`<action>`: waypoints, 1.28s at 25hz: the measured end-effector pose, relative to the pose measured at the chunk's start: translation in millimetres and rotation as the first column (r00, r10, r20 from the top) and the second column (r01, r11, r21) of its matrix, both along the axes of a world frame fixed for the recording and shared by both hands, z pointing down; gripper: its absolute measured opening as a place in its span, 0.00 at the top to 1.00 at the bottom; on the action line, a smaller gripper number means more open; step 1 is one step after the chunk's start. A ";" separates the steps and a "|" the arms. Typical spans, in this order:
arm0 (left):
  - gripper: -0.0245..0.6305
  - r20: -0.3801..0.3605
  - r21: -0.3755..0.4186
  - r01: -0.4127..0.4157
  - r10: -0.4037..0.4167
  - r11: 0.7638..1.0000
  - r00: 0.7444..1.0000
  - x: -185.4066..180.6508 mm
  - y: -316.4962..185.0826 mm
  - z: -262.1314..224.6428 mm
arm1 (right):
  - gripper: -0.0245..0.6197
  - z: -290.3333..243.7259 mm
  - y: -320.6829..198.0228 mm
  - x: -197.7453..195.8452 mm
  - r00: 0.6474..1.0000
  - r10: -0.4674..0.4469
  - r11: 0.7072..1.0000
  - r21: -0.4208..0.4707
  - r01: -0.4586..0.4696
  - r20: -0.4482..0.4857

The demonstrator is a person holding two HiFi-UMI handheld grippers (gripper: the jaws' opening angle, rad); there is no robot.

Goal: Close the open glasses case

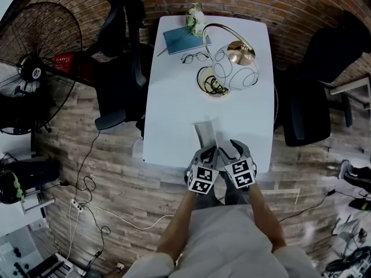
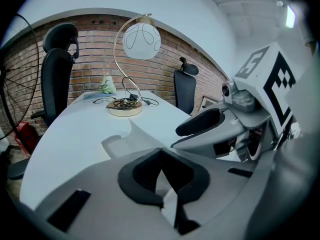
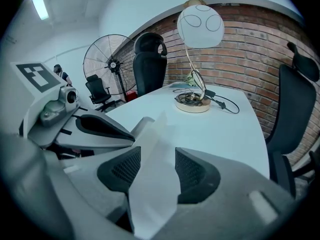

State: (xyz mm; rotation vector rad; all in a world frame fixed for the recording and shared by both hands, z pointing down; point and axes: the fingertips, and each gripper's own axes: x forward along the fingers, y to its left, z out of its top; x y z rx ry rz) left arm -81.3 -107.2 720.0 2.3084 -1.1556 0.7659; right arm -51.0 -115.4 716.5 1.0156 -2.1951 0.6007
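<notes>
The open glasses case [image 1: 206, 134] is a pale grey flat case lying near the front edge of the white table [image 1: 174, 103]. Both grippers meet at its near end. My left gripper [image 1: 208, 154] has its pads closed tip to tip, with a pale sliver of the case caught behind them [image 2: 170, 200]; the rest of the case [image 2: 120, 138] stretches away beyond. A white flap of the case [image 3: 150, 184] stands up between the pads of my right gripper [image 3: 156, 170], which is shut on it. The right gripper [image 1: 233, 153] sits just right of the left one.
A globe lamp [image 1: 235, 68] on a brass base stands mid-table with its cable. Behind it lie spectacles [image 1: 195, 57], a blue notebook [image 1: 182, 39] and a small flower bunch [image 1: 196, 19]. Black office chairs [image 1: 119, 51] flank the table. A floor fan [image 1: 35, 68] stands at the left.
</notes>
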 end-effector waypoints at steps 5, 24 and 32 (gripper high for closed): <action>0.96 0.005 0.000 0.005 -0.005 1.000 1.000 -2.7 1.3 1.2 | 0.62 0.2 0.3 -2.5 1.000 -0.011 1.000 0.002 0.011 0.000; 0.95 0.013 -0.014 0.039 -0.039 0.999 0.999 -17.6 4.5 5.2 | 0.62 2.7 3.1 -12.3 0.999 -0.039 0.999 -0.003 0.039 0.005; 0.96 0.021 -0.018 0.058 -0.057 0.998 0.998 -29.3 6.1 6.9 | 0.62 4.1 4.8 -19.3 0.999 -0.049 0.999 -0.011 0.049 0.011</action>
